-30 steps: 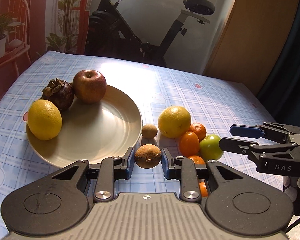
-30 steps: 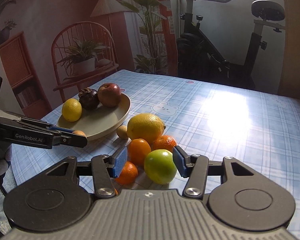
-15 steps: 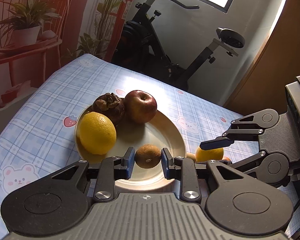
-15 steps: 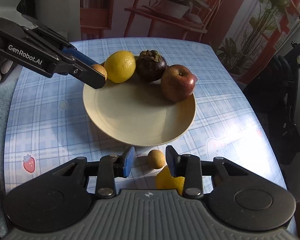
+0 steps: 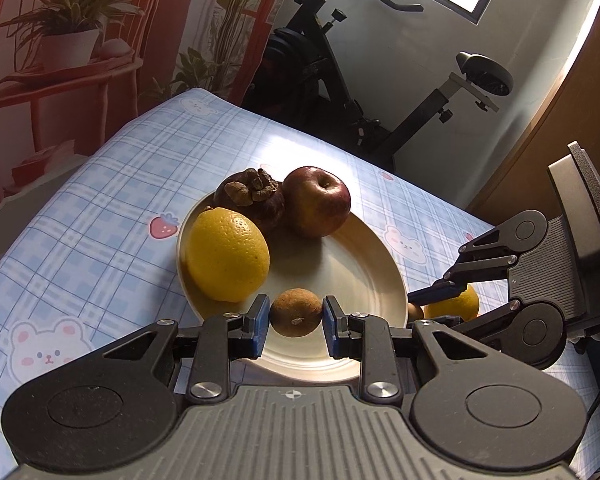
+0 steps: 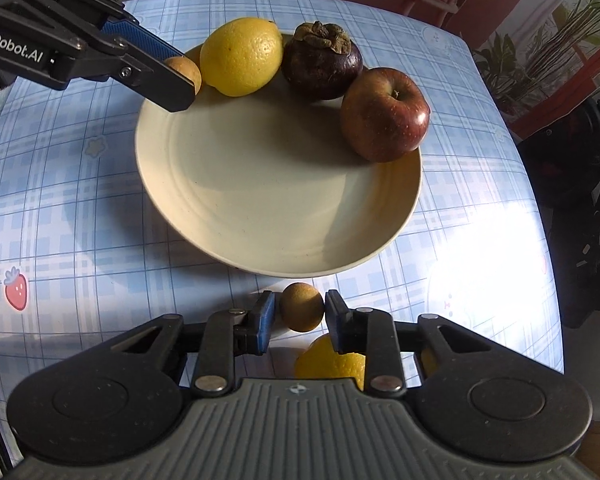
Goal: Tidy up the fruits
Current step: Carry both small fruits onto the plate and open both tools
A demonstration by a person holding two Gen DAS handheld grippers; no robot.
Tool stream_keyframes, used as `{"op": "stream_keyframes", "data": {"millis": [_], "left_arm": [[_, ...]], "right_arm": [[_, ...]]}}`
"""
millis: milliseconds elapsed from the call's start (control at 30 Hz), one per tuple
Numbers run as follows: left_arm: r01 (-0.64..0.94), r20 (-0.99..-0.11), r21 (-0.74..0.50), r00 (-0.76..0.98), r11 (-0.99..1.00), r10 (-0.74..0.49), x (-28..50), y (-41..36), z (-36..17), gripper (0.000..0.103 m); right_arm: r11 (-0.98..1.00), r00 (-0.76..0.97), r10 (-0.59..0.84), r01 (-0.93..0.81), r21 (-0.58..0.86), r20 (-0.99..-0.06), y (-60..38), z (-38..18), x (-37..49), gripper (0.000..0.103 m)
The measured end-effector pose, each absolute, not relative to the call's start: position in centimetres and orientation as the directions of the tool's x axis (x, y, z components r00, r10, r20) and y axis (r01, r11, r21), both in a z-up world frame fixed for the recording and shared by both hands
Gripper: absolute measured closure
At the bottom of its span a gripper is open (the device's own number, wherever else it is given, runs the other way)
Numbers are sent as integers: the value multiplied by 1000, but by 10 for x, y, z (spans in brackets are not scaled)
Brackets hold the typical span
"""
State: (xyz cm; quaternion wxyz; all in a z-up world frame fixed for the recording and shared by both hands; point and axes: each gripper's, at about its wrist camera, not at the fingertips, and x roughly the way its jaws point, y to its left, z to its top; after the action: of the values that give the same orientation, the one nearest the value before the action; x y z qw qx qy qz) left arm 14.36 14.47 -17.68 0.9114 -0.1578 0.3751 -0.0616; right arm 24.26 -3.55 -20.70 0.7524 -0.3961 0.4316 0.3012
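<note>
Small brown fruit [image 6: 301,312]: newly pinched by the right hand-held gripper [image 6: 300,316] on the tabletop [image 6: 80,200] at the plate's [image 6: 260,200] 6 o'clock; its twin [image 5: 296,312] was carried over the plate, pinched by the left hand-held gripper [image 5: 296,320].

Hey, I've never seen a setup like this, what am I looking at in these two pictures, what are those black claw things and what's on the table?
Those black claws are two hand-held grippers, one in each of a person's hands; there is no robot arm. Each carries a wide-angle camera looking forward along its two fingers, so each picture is one gripper's own view.

In the left view, the left gripper is shut on a small brown fruit over the near edge of the cream plate. The right gripper reaches in from the side.

In the right view, the right gripper is shut on another small brown fruit, just outside the plate's rim.

On the plate lie a lemon, a dark mangosteen and a red apple. A second yellow citrus sits on the blue checked tablecloth.
</note>
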Motion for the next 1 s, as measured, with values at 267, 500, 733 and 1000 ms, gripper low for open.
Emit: {"op": "stream_keyframes", "data": {"millis": [267, 500, 733, 1000], "left_arm": [[-21, -688, -318, 693, 948, -215, 143, 144, -183, 73], [-36, -709, -280, 681, 959, -181, 145, 143, -188, 73], [-40, -715, -258, 679, 965, -163, 146, 143, -191, 73], [-39, -724, -239, 673, 970, -151, 151, 142, -192, 73]], "right_arm": [[568, 495, 176, -757, -323, -851, -50, -190, 237, 76], [623, 523, 195, -720, -307, -830, -57, -186, 241, 76], [658, 552, 218, -692, -296, -805, -62, -176, 245, 76], [712, 607, 270, -648, -270, -747, -49, -176, 254, 76]]}}
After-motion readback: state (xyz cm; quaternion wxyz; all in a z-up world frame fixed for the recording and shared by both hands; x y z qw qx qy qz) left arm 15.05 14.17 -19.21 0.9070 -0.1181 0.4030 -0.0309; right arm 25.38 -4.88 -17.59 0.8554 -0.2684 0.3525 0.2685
